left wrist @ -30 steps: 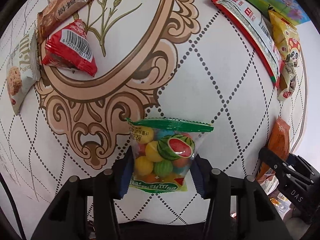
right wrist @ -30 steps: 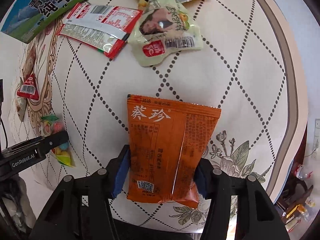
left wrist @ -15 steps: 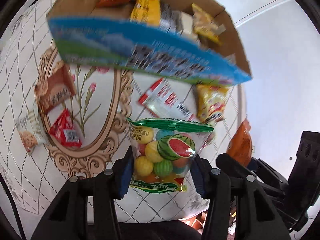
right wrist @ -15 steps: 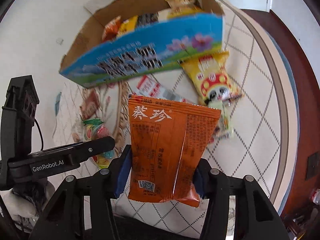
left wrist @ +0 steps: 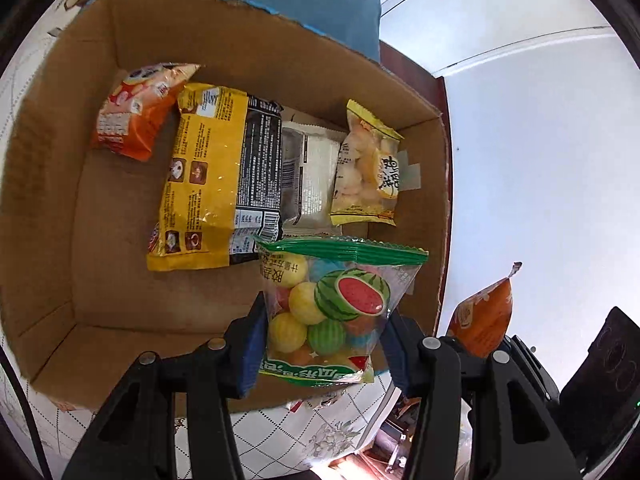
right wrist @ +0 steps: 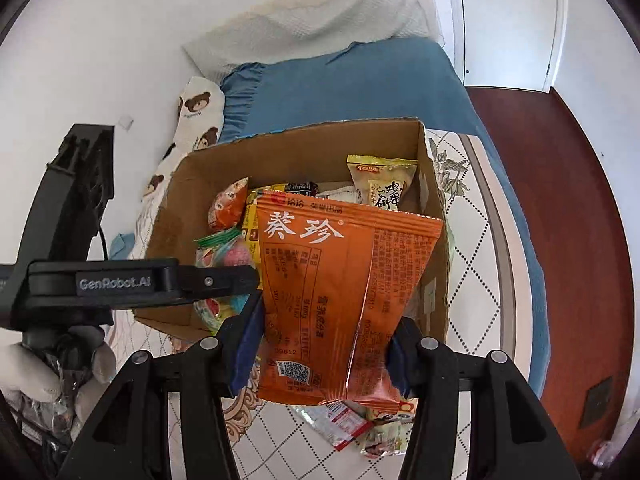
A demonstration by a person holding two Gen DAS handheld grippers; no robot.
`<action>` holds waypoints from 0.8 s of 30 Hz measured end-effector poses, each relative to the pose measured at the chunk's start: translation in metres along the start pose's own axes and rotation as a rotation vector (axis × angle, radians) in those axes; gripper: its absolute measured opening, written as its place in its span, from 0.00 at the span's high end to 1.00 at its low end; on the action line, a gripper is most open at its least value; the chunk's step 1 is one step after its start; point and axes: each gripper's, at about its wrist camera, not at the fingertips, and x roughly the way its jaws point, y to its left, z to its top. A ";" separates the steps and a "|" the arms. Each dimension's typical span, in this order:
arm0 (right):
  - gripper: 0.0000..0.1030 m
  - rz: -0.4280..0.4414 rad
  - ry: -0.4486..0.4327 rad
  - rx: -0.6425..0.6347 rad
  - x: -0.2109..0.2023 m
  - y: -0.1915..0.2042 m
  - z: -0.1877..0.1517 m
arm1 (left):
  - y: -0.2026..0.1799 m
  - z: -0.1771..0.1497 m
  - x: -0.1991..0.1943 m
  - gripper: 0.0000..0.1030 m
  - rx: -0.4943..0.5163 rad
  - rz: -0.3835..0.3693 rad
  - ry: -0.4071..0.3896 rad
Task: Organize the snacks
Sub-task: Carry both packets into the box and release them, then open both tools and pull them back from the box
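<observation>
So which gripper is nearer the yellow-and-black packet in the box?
Left. The left gripper, shut on the candy bag, is over the box beside the yellow-and-black packet. The right gripper, shut on the orange packet, is toward the box's right wall.

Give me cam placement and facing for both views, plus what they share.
Left wrist: on the left gripper, looking steeply down into the cardboard box; own fingers clamp the fruit candy bag; right gripper's tip at lower right.
Right wrist: on the right gripper, looking down at the box from its near side; own fingers clamp the orange snack packet; left gripper side-on at left.
Shared: box, both held packs.
</observation>
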 end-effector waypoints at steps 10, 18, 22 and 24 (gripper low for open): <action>0.46 -0.086 0.172 -0.074 0.068 -0.012 0.018 | 0.014 0.023 0.059 0.52 -0.070 0.029 0.132; 0.13 -0.119 0.272 -0.064 0.095 -0.021 0.007 | 0.021 0.027 0.064 0.07 -0.031 0.093 0.121; 0.11 -0.119 0.275 -0.055 0.096 -0.022 0.005 | 0.016 0.025 0.054 0.07 -0.016 0.105 0.096; 0.11 -0.110 0.266 -0.042 0.094 -0.022 0.004 | 0.015 0.021 0.044 0.07 0.000 0.125 0.072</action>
